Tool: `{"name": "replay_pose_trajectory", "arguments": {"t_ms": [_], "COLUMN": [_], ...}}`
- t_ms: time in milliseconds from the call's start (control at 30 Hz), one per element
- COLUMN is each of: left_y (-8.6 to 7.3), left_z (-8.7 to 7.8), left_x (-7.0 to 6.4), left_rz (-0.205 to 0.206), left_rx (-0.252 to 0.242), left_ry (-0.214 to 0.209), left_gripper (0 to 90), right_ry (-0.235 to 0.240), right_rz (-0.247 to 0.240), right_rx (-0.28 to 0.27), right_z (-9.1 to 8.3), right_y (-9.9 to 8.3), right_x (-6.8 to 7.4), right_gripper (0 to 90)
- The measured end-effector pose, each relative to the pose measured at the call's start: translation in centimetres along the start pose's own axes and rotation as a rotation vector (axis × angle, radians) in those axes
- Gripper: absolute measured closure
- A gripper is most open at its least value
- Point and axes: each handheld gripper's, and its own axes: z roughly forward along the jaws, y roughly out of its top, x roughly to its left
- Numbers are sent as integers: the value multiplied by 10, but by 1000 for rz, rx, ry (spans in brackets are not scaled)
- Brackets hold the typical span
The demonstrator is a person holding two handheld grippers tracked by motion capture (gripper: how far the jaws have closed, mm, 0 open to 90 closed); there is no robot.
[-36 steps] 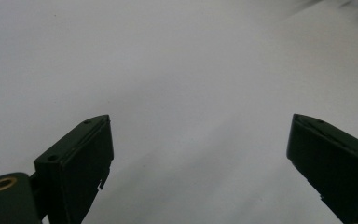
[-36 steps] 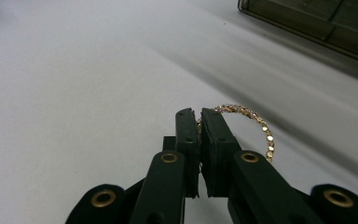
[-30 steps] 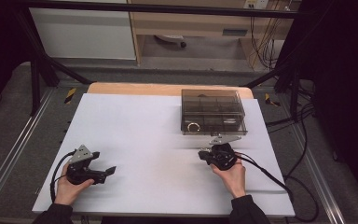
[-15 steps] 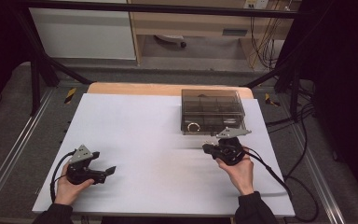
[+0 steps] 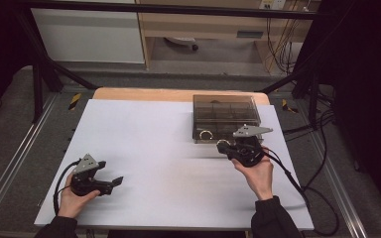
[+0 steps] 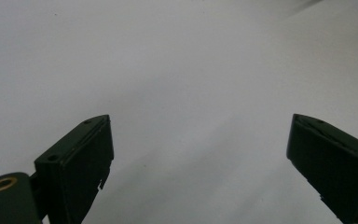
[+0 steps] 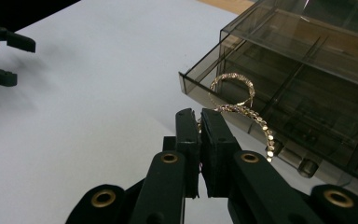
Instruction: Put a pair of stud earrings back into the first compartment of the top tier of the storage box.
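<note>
The right gripper [image 7: 199, 122] has its jaws pressed almost together, pinching one end of a gold bracelet [image 7: 242, 112] studded with small stones. From the jaw tips the bracelet curves up and over to the right; one loop of it stands against the front wall of a smoky clear plastic box [image 7: 307, 74], and the other end hangs down just in front of the box's lower edge. In the high view the right gripper [image 5: 224, 147] sits just in front of the box [image 5: 225, 111], near its front left corner, with a small ring of the bracelet [image 5: 207, 135] showing against the box's front face.

The box is split into compartments and stands on the far right part of the white surface [image 5: 168, 148].

The left gripper [image 5: 118, 182] rests low on the near left of the surface, well apart from the box, its jaws spread wide with nothing between them; in its own view only bare white surface lies ahead.

Compared with a second ago, the right gripper has moved up and forward towards the box, and the hand holding it has turned more upright. The left gripper has kept its place and its opening, and the box has not shifted.
</note>
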Motion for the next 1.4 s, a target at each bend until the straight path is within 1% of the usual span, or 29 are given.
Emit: {"name": "replay_pose_trajectory", "arguments": {"t_ms": [267,533,700,1067,1400], "left_y": [0,0,0,0,0], "left_z": [0,0,0,1,0], "left_x": [0,0,0,0,0], "left_rz": [0,1,2,2,3], "left_rx": [0,1,0,1,0], "left_ry": [0,-1,0,-1,-1], "left_gripper": [68,68,68,68,68], "right_ry": [-12,-21,-25,-40,-42], "right_rz": [-1,1,2,15,23], "right_rx": [-20,-28,-23,-10,21], "right_z": [9,27,40,62,79], "right_y": [18,32,39,41,38], "right_x": [-1,-4,-6,-14,-18], "right_gripper": [868,868,867,867,867]}}
